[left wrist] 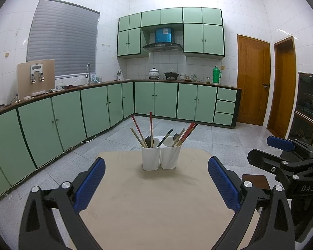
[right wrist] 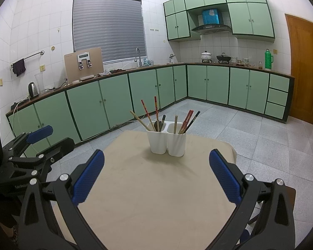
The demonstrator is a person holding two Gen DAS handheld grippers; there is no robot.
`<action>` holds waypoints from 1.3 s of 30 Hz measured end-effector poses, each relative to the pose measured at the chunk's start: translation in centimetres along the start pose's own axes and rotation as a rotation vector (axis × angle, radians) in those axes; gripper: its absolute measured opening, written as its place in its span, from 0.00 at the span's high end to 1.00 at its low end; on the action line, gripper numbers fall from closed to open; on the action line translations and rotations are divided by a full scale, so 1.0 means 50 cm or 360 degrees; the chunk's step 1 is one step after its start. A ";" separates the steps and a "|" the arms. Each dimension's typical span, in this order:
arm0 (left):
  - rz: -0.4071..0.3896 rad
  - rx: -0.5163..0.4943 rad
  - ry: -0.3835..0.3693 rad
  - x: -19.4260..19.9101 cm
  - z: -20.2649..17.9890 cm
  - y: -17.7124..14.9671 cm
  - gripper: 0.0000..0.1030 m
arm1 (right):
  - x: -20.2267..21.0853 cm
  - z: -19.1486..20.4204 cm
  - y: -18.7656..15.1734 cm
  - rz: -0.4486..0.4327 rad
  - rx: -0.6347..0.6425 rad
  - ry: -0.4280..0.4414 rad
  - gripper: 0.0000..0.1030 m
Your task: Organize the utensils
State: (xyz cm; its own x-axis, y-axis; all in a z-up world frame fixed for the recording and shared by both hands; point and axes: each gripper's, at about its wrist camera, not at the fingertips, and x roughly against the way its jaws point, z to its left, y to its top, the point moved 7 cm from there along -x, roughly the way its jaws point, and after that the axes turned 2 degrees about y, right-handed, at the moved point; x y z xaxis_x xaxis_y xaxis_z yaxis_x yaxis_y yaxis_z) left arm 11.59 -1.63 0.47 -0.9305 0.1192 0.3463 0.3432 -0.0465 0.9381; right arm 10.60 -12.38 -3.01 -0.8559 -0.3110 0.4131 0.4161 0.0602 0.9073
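Observation:
Two white holder cups stand side by side near the far edge of a beige table (left wrist: 156, 198). The left cup (left wrist: 150, 156) holds chopsticks (left wrist: 150, 128) and a dark spoon (left wrist: 148, 140). The right cup (left wrist: 170, 155) holds red chopsticks (left wrist: 187, 133), pale ones and a spoon. My left gripper (left wrist: 156, 179) is open and empty, well short of the cups. My right gripper (right wrist: 156, 173) is open and empty, also short of the left cup (right wrist: 157, 140) and the right cup (right wrist: 177, 142). Each gripper shows at the other view's edge.
The table (right wrist: 156, 187) stands on a grey tiled floor in a kitchen. Green cabinets (left wrist: 73, 112) run along the left and back walls. Wooden doors (left wrist: 253, 81) are at the right. A brown object (left wrist: 255, 181) lies at the table's right edge.

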 end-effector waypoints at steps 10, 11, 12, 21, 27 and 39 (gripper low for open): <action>0.0002 -0.0001 0.0000 0.000 -0.001 0.000 0.06 | 0.000 0.000 -0.001 0.0000 0.0000 -0.0001 0.05; 0.0001 -0.0001 0.0000 0.001 0.000 -0.001 0.06 | 0.000 0.000 -0.001 0.0000 -0.0001 0.0000 0.05; 0.0000 -0.0001 -0.0001 0.002 0.000 -0.001 0.06 | 0.000 0.000 -0.001 -0.0001 0.0000 0.0000 0.05; 0.0001 -0.0001 0.0001 0.001 0.001 -0.001 0.06 | 0.000 0.000 -0.001 -0.0003 -0.0001 0.0000 0.05; 0.0001 0.0000 0.0002 0.002 0.001 -0.001 0.06 | 0.000 0.000 -0.002 -0.0001 0.0001 -0.0001 0.05; 0.0013 0.0025 -0.0030 -0.003 0.004 -0.005 0.06 | 0.001 -0.002 0.000 0.0003 -0.0003 -0.0002 0.05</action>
State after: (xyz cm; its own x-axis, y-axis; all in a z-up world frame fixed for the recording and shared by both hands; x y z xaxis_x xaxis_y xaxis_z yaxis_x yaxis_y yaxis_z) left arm 11.66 -1.45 0.19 -0.9251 0.1373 0.3541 0.3531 -0.0321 0.9350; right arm 10.57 -12.49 -3.02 -0.8556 -0.3094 0.4151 0.4183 0.0593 0.9064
